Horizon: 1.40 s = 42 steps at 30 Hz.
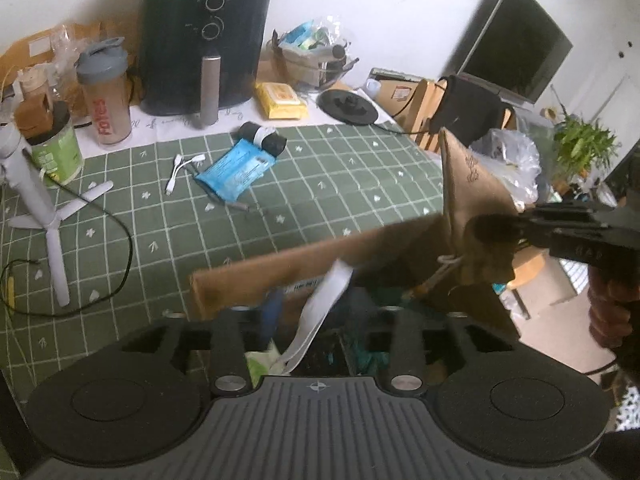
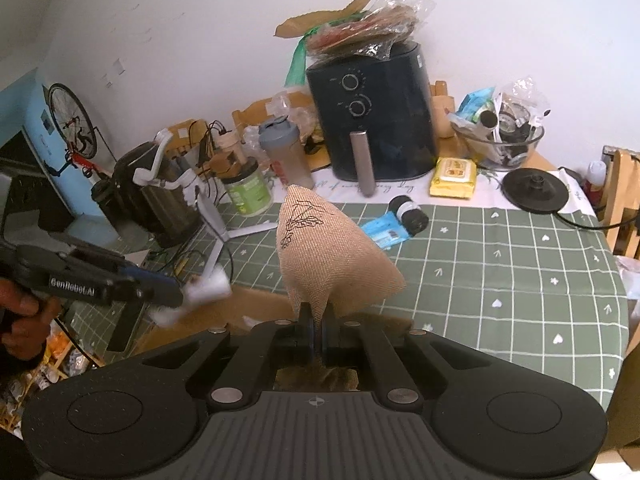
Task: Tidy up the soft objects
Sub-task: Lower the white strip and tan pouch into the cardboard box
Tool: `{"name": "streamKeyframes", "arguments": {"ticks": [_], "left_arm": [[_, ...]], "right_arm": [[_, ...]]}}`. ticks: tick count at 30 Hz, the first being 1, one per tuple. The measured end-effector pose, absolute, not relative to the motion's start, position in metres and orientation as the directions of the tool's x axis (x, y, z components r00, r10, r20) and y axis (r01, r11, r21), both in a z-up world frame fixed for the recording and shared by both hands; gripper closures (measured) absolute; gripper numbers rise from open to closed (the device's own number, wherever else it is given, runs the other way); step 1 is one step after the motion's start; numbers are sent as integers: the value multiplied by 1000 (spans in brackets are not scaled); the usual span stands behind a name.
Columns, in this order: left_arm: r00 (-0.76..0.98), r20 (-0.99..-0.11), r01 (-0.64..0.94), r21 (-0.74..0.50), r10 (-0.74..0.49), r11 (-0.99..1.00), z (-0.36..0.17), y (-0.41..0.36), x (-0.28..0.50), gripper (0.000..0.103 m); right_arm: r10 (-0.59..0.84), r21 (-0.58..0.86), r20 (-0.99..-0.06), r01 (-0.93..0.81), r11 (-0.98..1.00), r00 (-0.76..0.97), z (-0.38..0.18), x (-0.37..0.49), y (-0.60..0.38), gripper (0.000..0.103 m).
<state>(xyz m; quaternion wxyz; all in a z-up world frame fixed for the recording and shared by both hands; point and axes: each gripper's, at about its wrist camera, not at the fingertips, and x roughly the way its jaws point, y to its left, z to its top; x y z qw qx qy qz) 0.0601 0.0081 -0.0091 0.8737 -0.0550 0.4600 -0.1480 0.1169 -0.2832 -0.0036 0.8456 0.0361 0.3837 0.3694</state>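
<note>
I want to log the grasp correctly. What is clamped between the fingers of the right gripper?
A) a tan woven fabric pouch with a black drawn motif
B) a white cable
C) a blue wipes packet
A: the right gripper is shut on the tan woven fabric pouch.

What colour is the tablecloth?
Green with a white grid, clearest in the right wrist view.

I'm in a home, a lived-in dining corner. Green checked tablecloth (image 2: 500, 264) on the table, black air fryer (image 2: 376, 116) against the white wall at the far edge, shaker bottle (image 2: 286, 152), glass bowl (image 2: 504, 148) of clutter, kettle base (image 2: 534, 190) near the right corner. Wooden chair (image 1: 424, 116), dark monitor (image 1: 516, 40), houseplant (image 1: 584, 148), bicycle (image 2: 74, 124).
</note>
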Motion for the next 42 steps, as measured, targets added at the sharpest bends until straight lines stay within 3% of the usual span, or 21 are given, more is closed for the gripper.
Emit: {"name": "streamKeyframes", "arguments": {"ticks": [24,26,28,29,33,42], "left_arm": [[620,-754,65,-228,-218,971,-3,43,-11,56],[630,-749,43,-232,-206,972,-2,50,-16,56],[635,-747,22,-234,-195,972,-1,54,-20,56],[638,-747,13,-235,-189,972,-1,56,-22,56],[639,-748,-14,-244,-179,970,-3,61,-29,56],[625,-758,-14,-251,-188,968,-9,59,-26,56]], "right_arm": [[712,368,-642,-700,612,284,0,94,-229,95],[692,372,-676,-695,615,251,-6,99,-220,83],[666,355,-706,-694,626,239,-13,101,-213,23],[662,346,-710,-701,624,240,-15,99,-211,16],[649,340,-728,-706,622,222,-21,98,-207,5],[629,333,-746,-695,637,219,-28,97,-207,0]]}}
